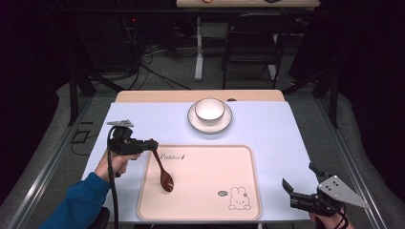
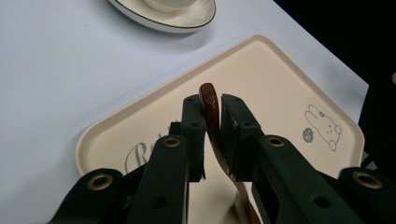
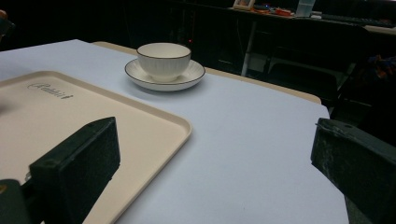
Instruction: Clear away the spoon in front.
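Note:
A dark brown wooden spoon (image 1: pixel 163 172) slants over the left part of the cream tray (image 1: pixel 210 162), its bowl low near the tray surface. My left gripper (image 1: pixel 152 145) is shut on the spoon's handle end; in the left gripper view the handle (image 2: pixel 211 109) is pinched between the two black jaws. My right gripper (image 1: pixel 298 187) stands open at the table's front right corner, its jaws wide apart with nothing between them. A white bowl (image 1: pixel 209 109) sits on a saucer (image 1: pixel 193 121) beyond the tray, and the bowl (image 3: pixel 164 59) also appears in the right gripper view.
The tray (image 3: pixel 154 121) carries a rabbit drawing (image 1: pixel 239 198) at its front right and lettering at its back left. The table is covered in pale blue (image 1: pixel 272 129). A chair (image 1: pixel 253 43) and cables stand on the floor beyond the table.

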{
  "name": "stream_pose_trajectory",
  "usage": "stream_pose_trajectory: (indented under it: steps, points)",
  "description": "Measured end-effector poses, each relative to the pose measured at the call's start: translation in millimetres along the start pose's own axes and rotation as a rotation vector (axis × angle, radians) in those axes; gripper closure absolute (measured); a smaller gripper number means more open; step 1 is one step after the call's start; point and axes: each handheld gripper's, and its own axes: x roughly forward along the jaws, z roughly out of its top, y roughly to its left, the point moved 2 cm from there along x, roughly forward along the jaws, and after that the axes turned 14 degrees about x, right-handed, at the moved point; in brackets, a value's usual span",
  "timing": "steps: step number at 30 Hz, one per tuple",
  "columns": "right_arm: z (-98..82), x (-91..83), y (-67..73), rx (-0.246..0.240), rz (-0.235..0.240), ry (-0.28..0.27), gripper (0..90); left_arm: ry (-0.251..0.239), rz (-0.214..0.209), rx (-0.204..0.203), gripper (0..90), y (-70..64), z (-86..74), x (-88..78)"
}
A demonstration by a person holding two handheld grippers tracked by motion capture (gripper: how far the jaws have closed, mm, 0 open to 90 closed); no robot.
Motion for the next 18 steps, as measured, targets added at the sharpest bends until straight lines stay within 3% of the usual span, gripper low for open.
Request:
stream_pose_trajectory:
  steps: [18]
  points:
    - [0.2,1.2,0.3,0.002,0.004,0.001,0.6,0.004,0.007,-0.01,78.4,5.0,0.4,14.6]
